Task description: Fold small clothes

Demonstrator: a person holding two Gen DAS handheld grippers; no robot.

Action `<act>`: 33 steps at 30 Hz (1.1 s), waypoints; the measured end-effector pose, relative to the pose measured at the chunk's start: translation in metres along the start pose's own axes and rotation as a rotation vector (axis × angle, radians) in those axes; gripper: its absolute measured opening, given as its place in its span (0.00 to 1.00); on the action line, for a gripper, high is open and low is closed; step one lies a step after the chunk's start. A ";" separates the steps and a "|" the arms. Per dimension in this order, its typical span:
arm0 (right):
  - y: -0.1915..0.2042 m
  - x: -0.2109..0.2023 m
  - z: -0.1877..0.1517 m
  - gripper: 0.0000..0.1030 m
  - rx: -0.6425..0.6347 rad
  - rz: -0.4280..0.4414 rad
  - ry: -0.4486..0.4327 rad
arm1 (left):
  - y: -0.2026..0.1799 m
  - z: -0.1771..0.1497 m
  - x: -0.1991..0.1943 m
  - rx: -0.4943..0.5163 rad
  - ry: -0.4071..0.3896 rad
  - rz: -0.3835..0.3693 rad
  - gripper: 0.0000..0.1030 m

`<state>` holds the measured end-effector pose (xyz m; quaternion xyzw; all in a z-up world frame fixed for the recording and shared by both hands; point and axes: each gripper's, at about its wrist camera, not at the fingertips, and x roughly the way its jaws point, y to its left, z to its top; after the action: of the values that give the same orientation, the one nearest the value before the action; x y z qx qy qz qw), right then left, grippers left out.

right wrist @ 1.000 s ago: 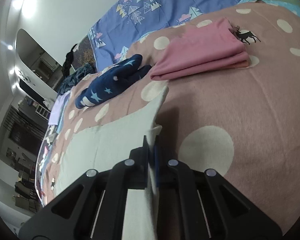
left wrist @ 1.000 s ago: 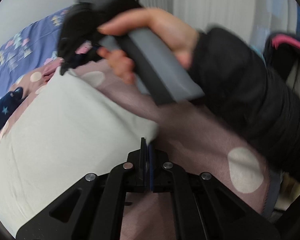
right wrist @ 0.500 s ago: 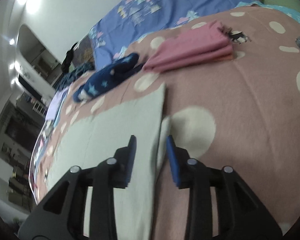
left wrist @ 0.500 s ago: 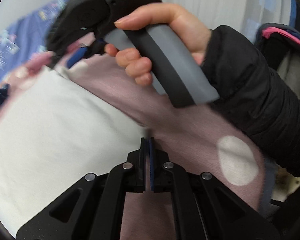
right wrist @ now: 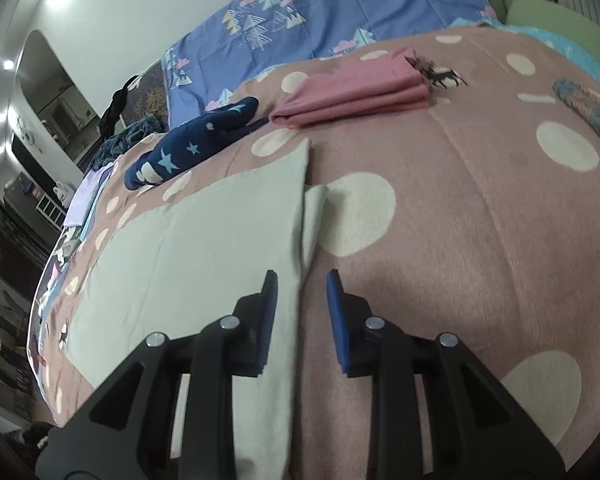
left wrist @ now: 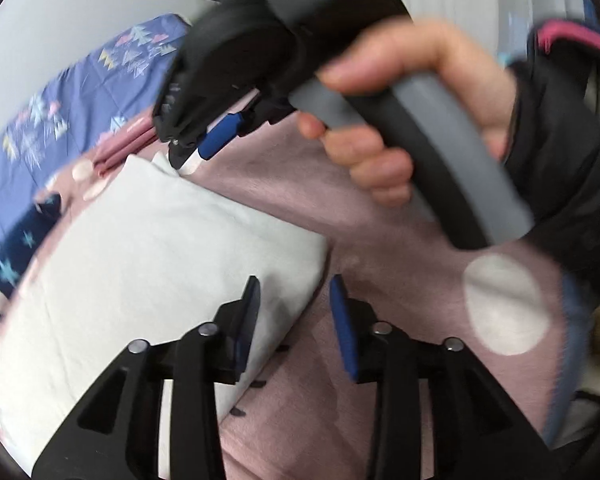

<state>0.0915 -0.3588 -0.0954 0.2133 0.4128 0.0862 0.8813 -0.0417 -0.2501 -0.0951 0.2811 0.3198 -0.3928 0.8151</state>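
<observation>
A pale folded cloth [left wrist: 152, 264] lies flat on the pink dotted blanket [left wrist: 380, 248]. My left gripper [left wrist: 294, 300] hovers over the cloth's near corner. Its jaws are opening; the corner lies between them and the pads do not press on it. My right gripper [right wrist: 300, 280] straddles the cloth's [right wrist: 204, 248] right edge. Its jaws are closing a little, and its pads still stand clear of the fabric. In the left wrist view the right gripper [left wrist: 192, 156] sits at the cloth's far corner, held by a hand [left wrist: 384, 128].
A folded pink garment [right wrist: 360, 92] and a navy star-print garment [right wrist: 196, 144] lie farther back on the blanket [right wrist: 480, 208]. A blue tree-print sheet [right wrist: 320, 12] covers the bed behind. A dark sleeve [left wrist: 560, 168] fills the right of the left wrist view.
Both grippers were shut on the cloth's edge and now stand apart from it; the cloth lies released. The right gripper has drawn back along the edge, nearer the left camera.
</observation>
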 end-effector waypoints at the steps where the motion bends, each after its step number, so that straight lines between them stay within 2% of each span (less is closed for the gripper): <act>1: -0.004 0.001 -0.002 0.25 0.019 0.011 0.010 | -0.006 0.002 0.007 0.035 0.013 0.020 0.36; 2: -0.005 0.001 -0.006 0.26 0.029 0.023 0.017 | -0.009 0.004 0.010 0.050 0.012 0.028 0.36; 3: -0.007 0.003 -0.011 0.27 0.036 0.040 0.030 | -0.012 0.007 0.014 0.059 0.011 0.025 0.29; 4: -0.006 0.005 -0.015 0.27 0.035 0.041 0.042 | -0.011 0.009 0.015 0.055 0.011 -0.024 0.18; 5: -0.008 0.008 -0.021 0.27 0.033 0.019 0.053 | -0.008 0.011 0.014 0.049 0.009 -0.067 0.02; 8: -0.018 0.005 -0.031 0.21 0.041 0.019 0.019 | -0.013 0.012 0.007 0.051 -0.003 -0.151 0.00; 9: -0.022 0.002 -0.034 0.13 0.061 0.014 0.007 | -0.016 0.011 0.005 0.060 -0.007 -0.148 0.00; 12: -0.029 -0.012 -0.038 0.10 0.125 0.015 -0.024 | -0.016 0.010 -0.003 0.054 -0.017 -0.144 0.00; 14: -0.023 -0.027 -0.042 0.14 0.103 -0.052 -0.058 | -0.005 0.008 -0.007 0.023 -0.024 -0.138 0.05; 15: -0.019 -0.033 -0.044 0.20 0.085 -0.075 -0.073 | -0.001 0.007 -0.009 0.004 -0.029 -0.126 0.17; 17: -0.007 -0.047 -0.049 0.21 0.040 -0.111 -0.099 | 0.005 0.006 -0.014 -0.030 -0.043 -0.099 0.32; 22: 0.034 -0.073 -0.063 0.21 -0.108 -0.175 -0.166 | 0.025 -0.018 -0.038 -0.126 -0.061 -0.096 0.33; 24: 0.059 -0.079 -0.068 0.22 -0.196 -0.204 -0.196 | 0.040 -0.038 -0.050 -0.189 -0.061 -0.060 0.39; 26: 0.088 -0.083 -0.077 0.25 -0.306 -0.239 -0.230 | 0.062 -0.059 -0.065 -0.266 -0.054 -0.011 0.40; 27: 0.112 -0.083 -0.084 0.28 -0.391 -0.250 -0.250 | 0.075 -0.071 -0.072 -0.310 -0.045 0.011 0.44; 30: 0.165 -0.075 -0.105 0.34 -0.573 -0.223 -0.272 | 0.117 -0.118 -0.099 -0.453 -0.024 0.071 0.48; 33: 0.227 -0.058 -0.141 0.41 -0.781 -0.134 -0.268 | 0.153 -0.168 -0.135 -0.591 -0.034 0.223 0.48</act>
<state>-0.0483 -0.1312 -0.0343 -0.1549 0.2438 0.1505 0.9455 -0.0324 0.0133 -0.0702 0.0587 0.3739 -0.1957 0.9047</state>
